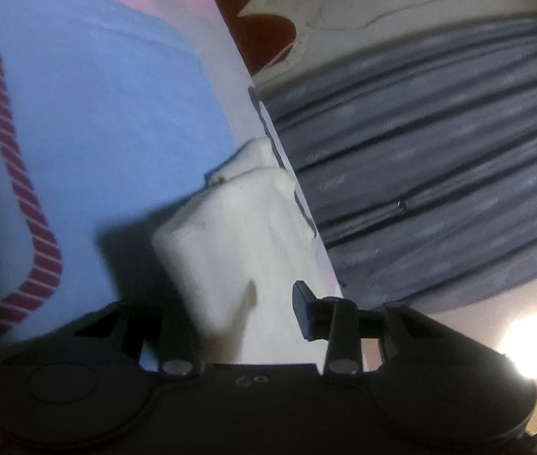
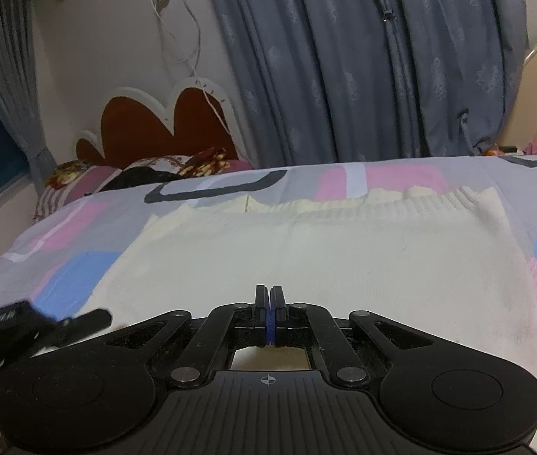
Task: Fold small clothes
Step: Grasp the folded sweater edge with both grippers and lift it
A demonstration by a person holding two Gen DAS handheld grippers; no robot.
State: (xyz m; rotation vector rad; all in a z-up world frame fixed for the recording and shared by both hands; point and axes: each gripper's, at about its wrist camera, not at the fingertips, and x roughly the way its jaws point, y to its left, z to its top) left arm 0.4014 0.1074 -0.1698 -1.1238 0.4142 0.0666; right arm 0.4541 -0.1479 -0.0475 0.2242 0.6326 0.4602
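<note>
A cream knitted garment [image 2: 306,250] lies flat on the patterned bedspread [image 2: 90,223], its ribbed hem at the far side. My right gripper [image 2: 270,295] is shut with its jaws together, resting low over the garment's near part; nothing shows between them. In the tilted left wrist view, a lifted fold of the same cream garment [image 1: 230,235] rises between my left gripper's jaws [image 1: 245,314]. Only the right finger [image 1: 304,311] shows; the cloth hides the left one. The left gripper also shows at the lower left of the right wrist view [image 2: 41,322].
The bedspread has blue, pink and grey patches, with a striped red band [image 1: 22,189]. A red and white headboard [image 2: 154,125] and pillows [image 2: 135,174] stand at the far left. Grey-blue curtains [image 2: 344,60] hang behind the bed. A cable [image 2: 188,49] hangs on the wall.
</note>
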